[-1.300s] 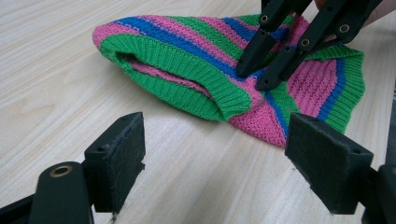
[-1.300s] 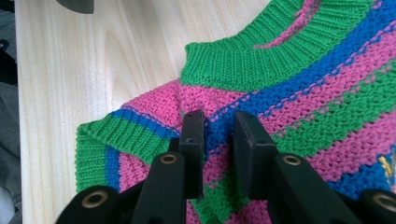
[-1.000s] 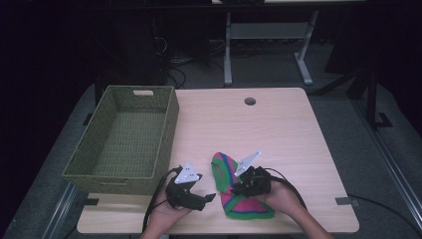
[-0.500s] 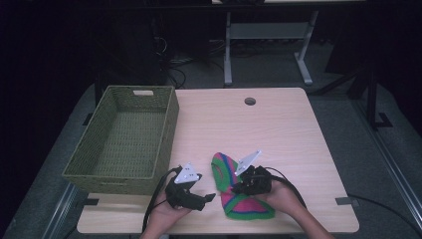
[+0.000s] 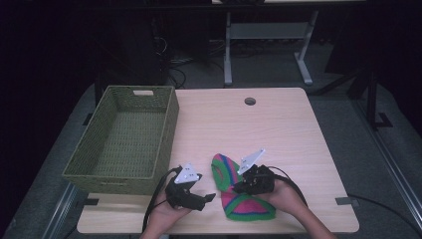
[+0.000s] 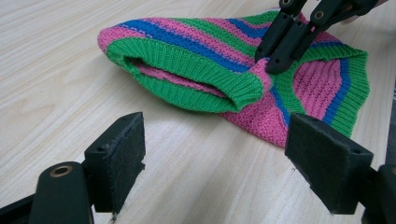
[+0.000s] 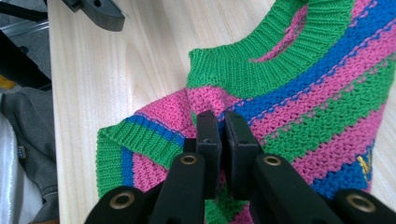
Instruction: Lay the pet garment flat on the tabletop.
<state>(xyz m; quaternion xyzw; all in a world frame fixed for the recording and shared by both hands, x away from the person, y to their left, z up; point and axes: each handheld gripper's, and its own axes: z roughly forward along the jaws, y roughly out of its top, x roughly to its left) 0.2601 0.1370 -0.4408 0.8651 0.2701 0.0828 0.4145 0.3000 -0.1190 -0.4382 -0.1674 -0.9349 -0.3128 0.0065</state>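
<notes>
Sweater: small striped knit sweater (image 5: 242, 191), pink, green & blue, lies flat on the wooden table (image 5: 278, 129) near the front edge, between the two hands. Green ribbed hem opening faces the left gripper in the left gripper view (image 6: 187, 79).

Right gripper: right gripper (image 7: 222, 126) is clenched on the sweater; its jaws have just been closing, w/ a fold of pink knit pinched between the pads. Grip sits just below the green collar band, where pink meets blue stripe. In the high view it rests on top of the sweater (image 5: 238, 188), the person's hand behind it, grey plate tilted up. In the left gripper view its black tips bite into the fabric (image 6: 275, 63).

Left gripper: left gripper (image 6: 215, 163) is released, jaws wide apart, nothing between the pads. It hovers low over bare table, just beside the sweater's hem, not touching it. In the high view it sits left of the sweater (image 5: 209, 197), held from below by the left hand (image 5: 166, 214).

Basket: green woven basket (image 5: 164, 124) stands at the table's left side, well apart from the sweater, near the left gripper.

Table: light wood top, round cable hole (image 5: 250, 101) toward the far edge.
</notes>
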